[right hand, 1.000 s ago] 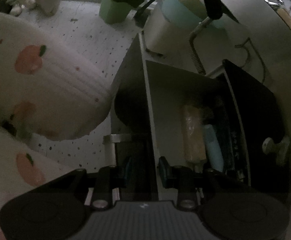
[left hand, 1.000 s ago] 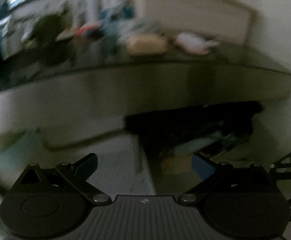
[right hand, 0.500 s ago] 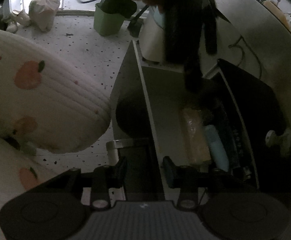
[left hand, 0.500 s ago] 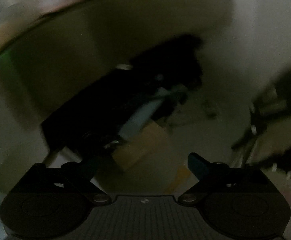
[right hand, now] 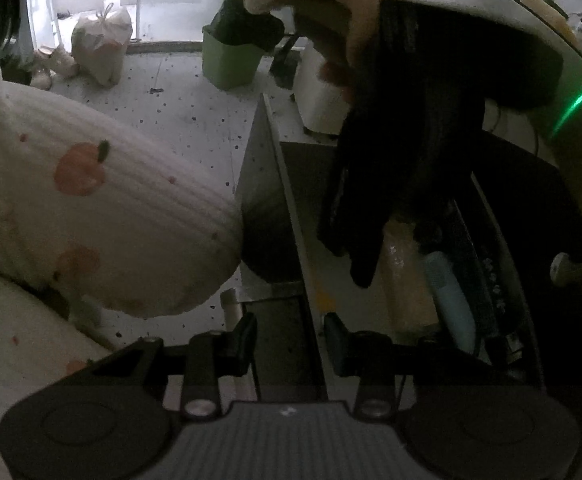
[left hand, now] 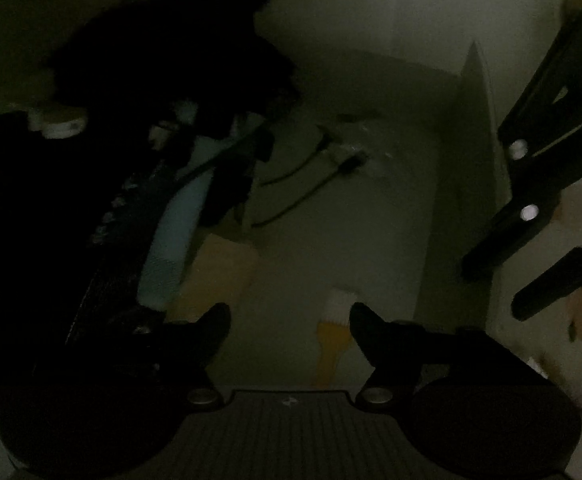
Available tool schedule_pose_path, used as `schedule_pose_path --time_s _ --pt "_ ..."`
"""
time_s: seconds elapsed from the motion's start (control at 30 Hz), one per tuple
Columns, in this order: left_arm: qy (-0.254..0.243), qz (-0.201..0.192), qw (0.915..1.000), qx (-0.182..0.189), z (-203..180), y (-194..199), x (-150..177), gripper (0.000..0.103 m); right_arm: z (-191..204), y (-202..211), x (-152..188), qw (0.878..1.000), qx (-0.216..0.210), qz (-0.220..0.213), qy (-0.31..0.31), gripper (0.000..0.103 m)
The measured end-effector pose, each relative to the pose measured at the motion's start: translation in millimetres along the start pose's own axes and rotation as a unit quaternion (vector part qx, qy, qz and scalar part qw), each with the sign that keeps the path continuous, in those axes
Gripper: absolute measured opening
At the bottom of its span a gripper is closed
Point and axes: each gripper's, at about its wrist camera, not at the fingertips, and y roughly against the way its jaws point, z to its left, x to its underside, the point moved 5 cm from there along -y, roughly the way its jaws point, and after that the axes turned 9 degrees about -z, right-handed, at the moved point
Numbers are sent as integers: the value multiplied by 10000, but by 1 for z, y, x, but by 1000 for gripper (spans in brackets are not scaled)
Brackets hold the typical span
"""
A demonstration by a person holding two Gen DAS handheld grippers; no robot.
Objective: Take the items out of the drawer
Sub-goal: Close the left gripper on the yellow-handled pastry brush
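The drawer (right hand: 291,208) is pulled open. Inside lie a tan wrapped packet (right hand: 405,280), a light blue tube (right hand: 449,300) and dark items along the far side. In the left wrist view the same tube (left hand: 171,236) and tan packet (left hand: 219,268) lie at the left, with black cables (left hand: 303,184) and a small yellow-and-white item (left hand: 335,320) on the drawer floor. My left gripper (left hand: 289,320) is open, low inside the drawer; it shows from above in the right wrist view (right hand: 371,240). My right gripper (right hand: 291,336) is open astride the drawer's front panel.
The person's knee in white peach-print fabric (right hand: 111,220) is left of the drawer. A green bin (right hand: 231,60) and a white bag (right hand: 99,44) stand on the speckled floor. The steel counter edge (right hand: 571,92) curves above the drawer. A white knob (right hand: 571,268) shows at right.
My left gripper swung from facing the counter down into the open drawer. My right gripper stayed at the drawer front and has barely moved.
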Motion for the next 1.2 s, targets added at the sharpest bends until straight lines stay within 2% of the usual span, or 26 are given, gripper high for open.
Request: schedule_pose_path --time_s 0.07,0.17,0.3,0.37,0.43,0.53,0.6,0.67,0.77,0.8,0.9,1.03,1.2 --pt "-126 89 9997 168 3 -11 -2 57 1 -1 0 10000 29 -36 -17 36" --pt "-317 222 9984 418 7 -27 -4 57 0 0 2 9997 58 -157 -168 36" --pt "-550 405 9962 539 -1 -41 0 50 -7 6 6 9982 187 -358 -451 26" --pt "-483 500 9956 626 -2 -49 1 48 -12 19 6 9955 306 -560 -703 22" --pt "-487 587 9947 689 -4 -56 2 48 -21 39 7 9873 593 -946 -1126 22" --pt "-553 741 9926 792 -9 -66 3 48 -34 75 15 9623 1066 -1570 -1949 22" --pt "-553 848 9910 871 -12 -72 4 44 -40 98 24 9359 1412 -1999 -2535 22" --pt "-566 934 9899 906 -14 -78 4 43 -42 115 34 9029 1638 -2451 -3129 22" --pt "-745 970 9889 842 -19 -82 3 38 -36 132 43 8645 1886 -2957 -3601 22" --pt "-812 977 9885 815 -21 -83 2 35 -35 137 44 8561 1960 -3056 -3677 22" --pt "-876 1070 9875 756 -23 -85 1 35 -30 145 47 8399 2116 -3216 -3826 22" --pt "-937 1212 9849 807 -26 -88 1 33 -28 149 50 8280 2085 -3350 -3984 22" --pt "-1013 1388 9813 869 -30 -91 1 26 -28 154 61 8132 2207 -3444 -4140 22"
